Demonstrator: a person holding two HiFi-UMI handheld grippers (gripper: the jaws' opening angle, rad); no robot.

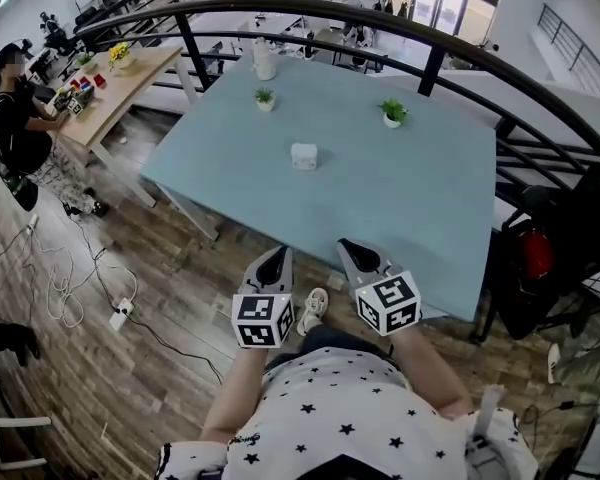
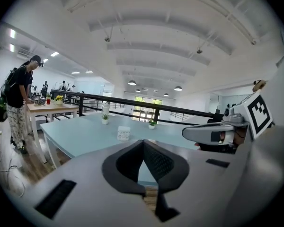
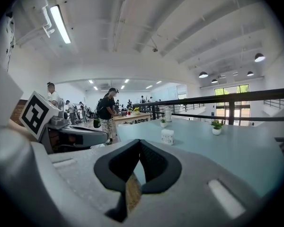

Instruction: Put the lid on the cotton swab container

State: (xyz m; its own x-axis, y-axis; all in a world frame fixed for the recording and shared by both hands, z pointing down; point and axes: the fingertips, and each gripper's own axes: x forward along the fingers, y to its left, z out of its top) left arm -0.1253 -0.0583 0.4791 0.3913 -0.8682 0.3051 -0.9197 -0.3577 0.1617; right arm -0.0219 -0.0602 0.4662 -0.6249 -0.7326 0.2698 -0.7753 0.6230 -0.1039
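Approach stage: left tool [image 1: 274, 258] & right tool [image 1: 356, 251] both clamped shut on nothing at near edge of tabletop [image 1: 410, 208], cotton swab container [image 1: 303, 156] well apart mid-tabletop nr potted plants [image 1: 392, 114], lid not made out; next prob. reach fwd, jaws opened.

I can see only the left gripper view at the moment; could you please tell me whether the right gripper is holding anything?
Observer: No. The right gripper view shows the right gripper with its jaws together and nothing between them.
Operator: Thank you. Is there anything lying on the floor near the table?
Observer: Yes. The head view shows a power strip with cables on the wooden floor, off the left side of the table.
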